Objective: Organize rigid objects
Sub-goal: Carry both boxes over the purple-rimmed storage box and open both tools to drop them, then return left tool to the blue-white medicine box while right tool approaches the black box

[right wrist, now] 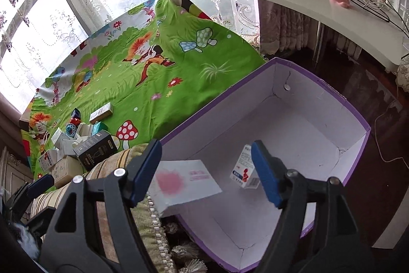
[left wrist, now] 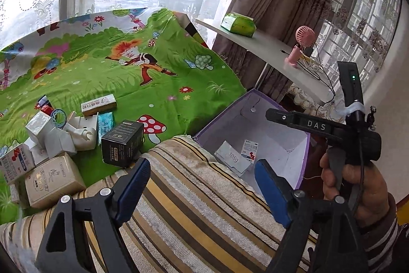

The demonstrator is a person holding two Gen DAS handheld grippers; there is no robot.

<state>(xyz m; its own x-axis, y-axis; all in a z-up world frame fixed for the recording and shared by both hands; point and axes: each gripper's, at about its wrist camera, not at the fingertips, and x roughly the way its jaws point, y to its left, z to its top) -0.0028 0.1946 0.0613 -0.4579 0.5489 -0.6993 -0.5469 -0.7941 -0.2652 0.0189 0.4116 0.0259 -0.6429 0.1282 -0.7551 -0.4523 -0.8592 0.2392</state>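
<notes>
Both tools were spread wide and carried nothing: the left tool (left wrist: pixel 202 188) hung over the striped cushion (left wrist: pixel 194 196), and the right tool (right wrist: pixel 207 170) hung over the purple box (right wrist: pixel 358 142), its own blue pads framing the white interior. In the left view the right tool showed side-on, gripped by a hand (left wrist: pixel 358 186), with "DAS" readable on its arm.

Two items lay inside the box, toward its near end. One was a flat white carton (right wrist: pixel 184 181) with a pink blotch and pink lettering too blurred to read; from the left view its side read "105g". The other was a small white medicine box (right wrist: pixel 244 168) with a red-and-blue figure, its text too small to make out and its right edge hidden behind the right pad.

Far left on the green cartoon cloth (left wrist: pixel 153 73) sat the remaining pile, roughly ten pieces, overlapping so an exact count was not possible. A black carton (left wrist: pixel 122 142) stood nearest the cushion, with a label I could not read for certain. A beige box (left wrist: pixel 53 181) lay at the near left, and a slim tan box (left wrist: pixel 98 105) with Chinese characters lay farther back.

On the white shelf (left wrist: pixel 268 53) at far right: one green tissue pack (left wrist: pixel 237 24) and one pink handheld fan (left wrist: pixel 301 42).
</notes>
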